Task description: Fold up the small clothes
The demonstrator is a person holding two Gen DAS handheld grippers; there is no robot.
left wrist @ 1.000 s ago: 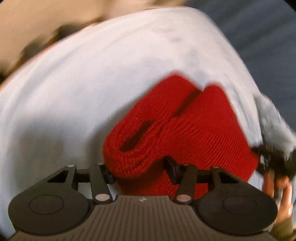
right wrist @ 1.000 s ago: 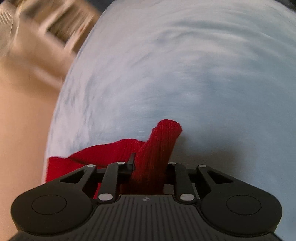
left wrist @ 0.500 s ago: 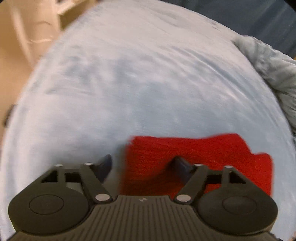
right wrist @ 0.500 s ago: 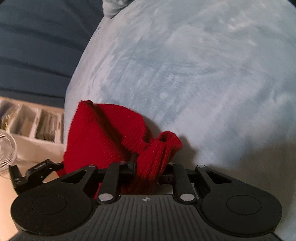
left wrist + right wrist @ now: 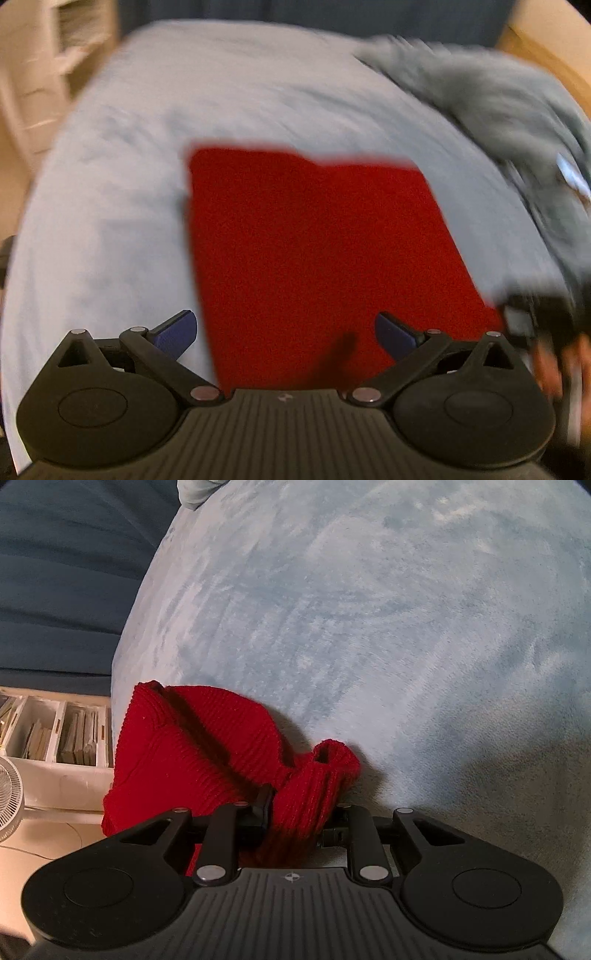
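Observation:
A red knit garment (image 5: pixel 314 251) lies spread fairly flat on a pale blue blanket (image 5: pixel 129 184) in the blurred left wrist view. My left gripper (image 5: pixel 286 330) is open and empty, its blue-tipped fingers (image 5: pixel 177 328) straddling the garment's near edge. In the right wrist view my right gripper (image 5: pixel 299 812) is shut on a bunched corner of the red garment (image 5: pixel 195 753), which hangs rumpled to the left over the blanket's (image 5: pixel 369 627) edge. The right gripper and a hand show dimly at the left wrist view's right edge (image 5: pixel 535 314).
A grey crumpled cloth (image 5: pixel 498 110) lies at the blanket's far right. A white shelf with books (image 5: pixel 55 734) and a small fan (image 5: pixel 9 801) stand beyond the blanket's edge. A dark blue surface (image 5: pixel 66 572) lies behind.
My left gripper let go of the red garment, opened wide and drew back. The garment now lies spread flat before it. My right gripper keeps its hold on the corner.

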